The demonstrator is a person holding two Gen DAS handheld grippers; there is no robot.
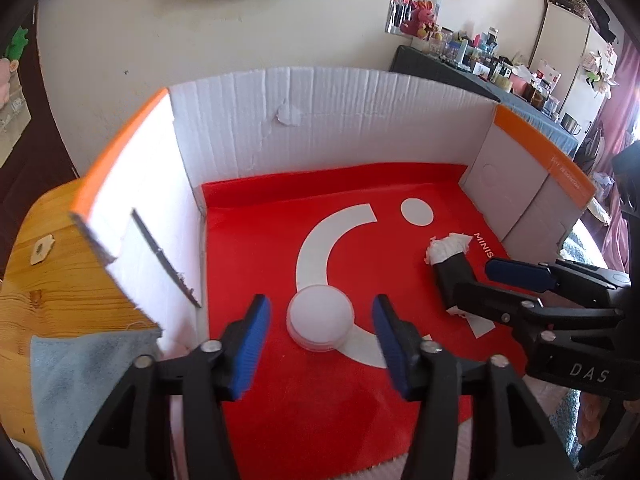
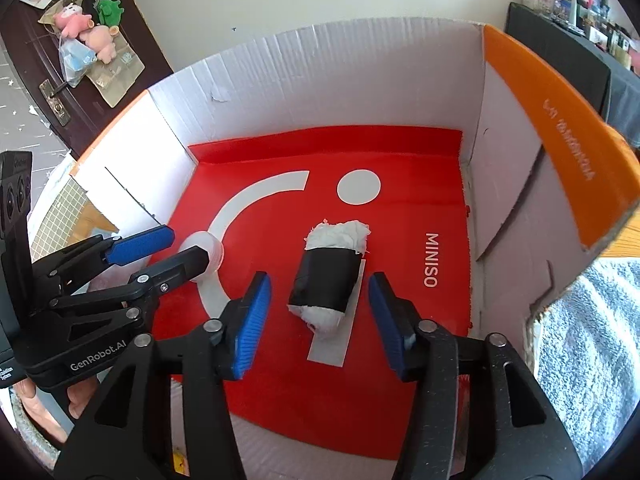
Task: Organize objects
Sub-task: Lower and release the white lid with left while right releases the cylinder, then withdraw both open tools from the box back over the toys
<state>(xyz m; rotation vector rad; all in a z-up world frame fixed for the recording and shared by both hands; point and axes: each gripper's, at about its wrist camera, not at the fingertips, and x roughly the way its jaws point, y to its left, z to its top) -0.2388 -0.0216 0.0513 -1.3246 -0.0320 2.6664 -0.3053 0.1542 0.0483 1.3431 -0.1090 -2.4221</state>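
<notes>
A white cardboard box (image 1: 320, 120) with orange flaps is lined with a red MINISO bag (image 1: 280, 400). On the red lining sits a round white lid (image 1: 320, 322), flat, between the blue pads of my left gripper (image 1: 320, 304). The jaws are open, with a gap on each side of the lid. To its right lies a black roll stuffed with white tissue (image 2: 326, 280), between the pads of my right gripper (image 2: 319, 278), which is also open and not touching it. Each gripper also shows in the other's view: the right gripper (image 1: 480, 280) beside the roll (image 1: 450, 256), the left gripper (image 2: 190, 248) around the lid (image 2: 202, 244).
The box walls (image 2: 320, 80) close in the back and both sides. A wooden tabletop (image 1: 48, 292) with a pale blue cloth (image 1: 92, 380) lies left of the box, a fuzzy grey-blue fabric (image 2: 592, 340) right of it. A person's hand (image 2: 76, 400) holds the left gripper.
</notes>
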